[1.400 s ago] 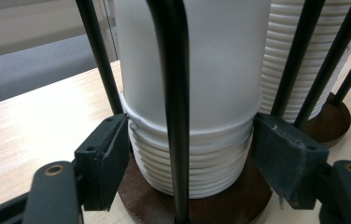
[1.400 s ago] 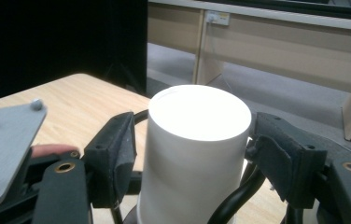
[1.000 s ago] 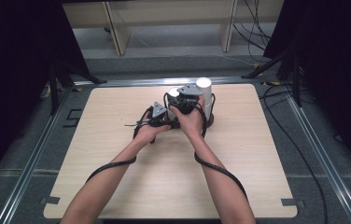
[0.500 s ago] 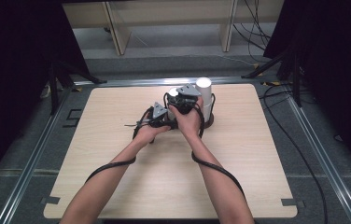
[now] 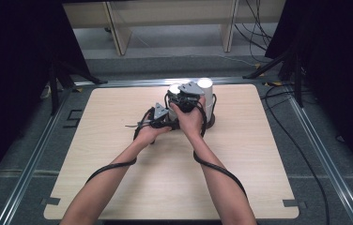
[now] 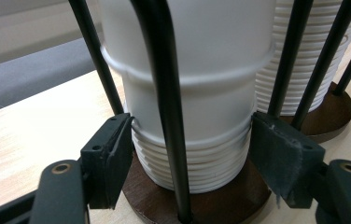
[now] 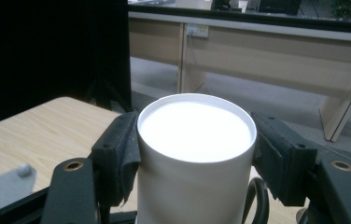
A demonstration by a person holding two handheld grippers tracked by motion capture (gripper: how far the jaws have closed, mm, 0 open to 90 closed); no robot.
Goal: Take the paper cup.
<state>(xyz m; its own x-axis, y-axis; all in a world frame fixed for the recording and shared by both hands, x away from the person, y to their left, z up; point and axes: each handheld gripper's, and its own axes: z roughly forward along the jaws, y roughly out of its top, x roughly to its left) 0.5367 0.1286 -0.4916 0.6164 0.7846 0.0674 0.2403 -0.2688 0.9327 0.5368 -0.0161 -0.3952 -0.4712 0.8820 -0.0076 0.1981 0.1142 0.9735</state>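
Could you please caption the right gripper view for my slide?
Right gripper clamps the top white cup of a stack at a wooden table.

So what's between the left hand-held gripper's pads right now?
In the left gripper view, the lower, ribbed part of the white cup stack sits between the pads, with a black rack rod in front.

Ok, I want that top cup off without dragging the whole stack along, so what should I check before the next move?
1. Right gripper shut on the top cup: ok.
2. Left gripper shut on the cup stack, low down: ok.
3. Wooden base flat on the table: ok.
4. Black rods clear of the top cup's way up: cannot tell.
5. Top cup loose from the cup beneath: cannot tell.
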